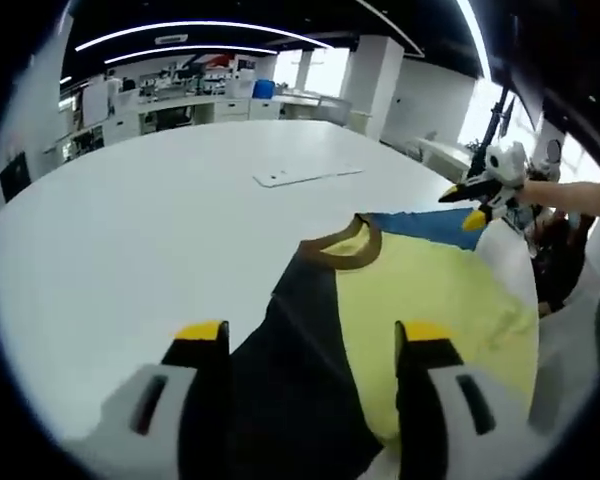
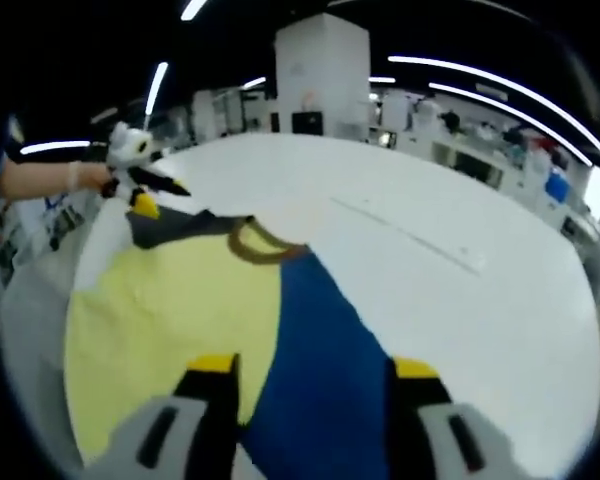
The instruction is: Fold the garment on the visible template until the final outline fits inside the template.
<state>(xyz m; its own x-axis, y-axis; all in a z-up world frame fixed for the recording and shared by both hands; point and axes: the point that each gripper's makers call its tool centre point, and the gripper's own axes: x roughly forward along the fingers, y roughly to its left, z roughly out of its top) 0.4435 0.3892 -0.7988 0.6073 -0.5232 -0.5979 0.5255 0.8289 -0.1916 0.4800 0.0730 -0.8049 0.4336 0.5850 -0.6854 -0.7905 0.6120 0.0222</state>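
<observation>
A T-shirt lies flat on the white table (image 1: 130, 220). It has a yellow front (image 1: 430, 290), a dark navy panel (image 1: 290, 360), a blue sleeve (image 1: 430, 225) and a brown collar (image 1: 345, 250). My left gripper (image 1: 312, 332) hovers open over the dark panel and the yellow front. The right gripper (image 1: 462, 207) shows beyond the blue sleeve, held by a hand. In the right gripper view the shirt's yellow front (image 2: 170, 310), blue panel (image 2: 320, 360) and collar (image 2: 265, 245) lie below my open right gripper (image 2: 313, 366). The left gripper (image 2: 145, 190) hangs by the dark sleeve.
A flat pale sheet or outline (image 1: 305, 177) lies on the table beyond the shirt, seen as a thin line (image 2: 410, 235) in the right gripper view. A person's arm (image 1: 570, 195) reaches in near the table edge. Desks, a white pillar (image 2: 320, 65) and a blue bin (image 1: 264, 89) stand far back.
</observation>
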